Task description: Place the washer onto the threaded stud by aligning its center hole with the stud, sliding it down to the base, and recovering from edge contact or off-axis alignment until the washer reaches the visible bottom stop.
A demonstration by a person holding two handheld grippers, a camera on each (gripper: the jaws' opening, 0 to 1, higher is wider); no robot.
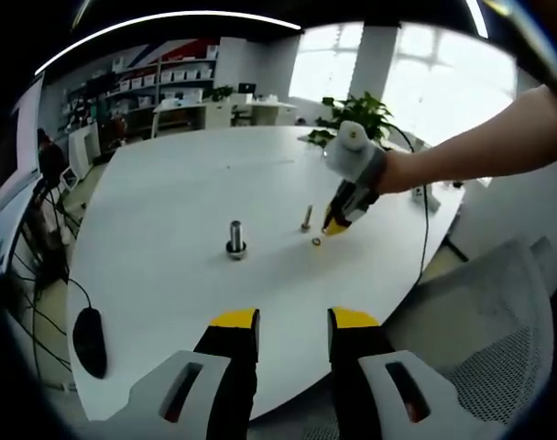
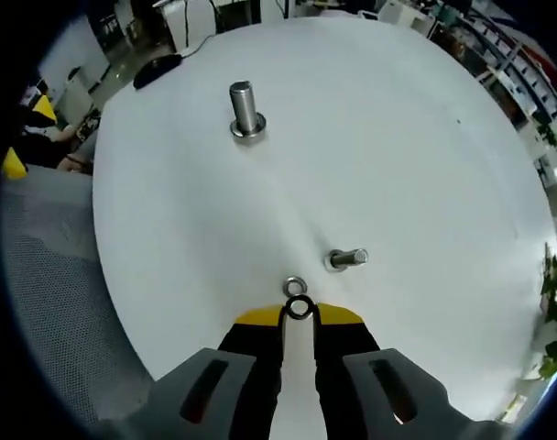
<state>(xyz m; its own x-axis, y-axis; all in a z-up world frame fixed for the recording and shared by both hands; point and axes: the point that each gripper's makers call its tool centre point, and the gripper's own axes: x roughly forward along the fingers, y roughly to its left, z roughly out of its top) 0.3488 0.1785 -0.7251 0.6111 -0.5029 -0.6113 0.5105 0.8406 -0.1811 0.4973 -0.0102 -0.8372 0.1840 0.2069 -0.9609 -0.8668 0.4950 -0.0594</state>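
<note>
The right gripper (image 2: 299,313) pinched one washer (image 2: 299,308) at its tips; the small stud (image 2: 345,259) stood just beyond, mid-table; the left gripper (image 1: 293,321) hung open, empty.

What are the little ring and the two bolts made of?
The washer between the right tongs looks like metal: grey and slightly shiny. The big stud and small stud look like bare steel, silvery with bright glints.

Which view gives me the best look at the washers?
The right gripper view: two washers lie close up on the white table, at the right gripper tips. In the left gripper view, one washer is a tiny ring beside that gripper.
</note>
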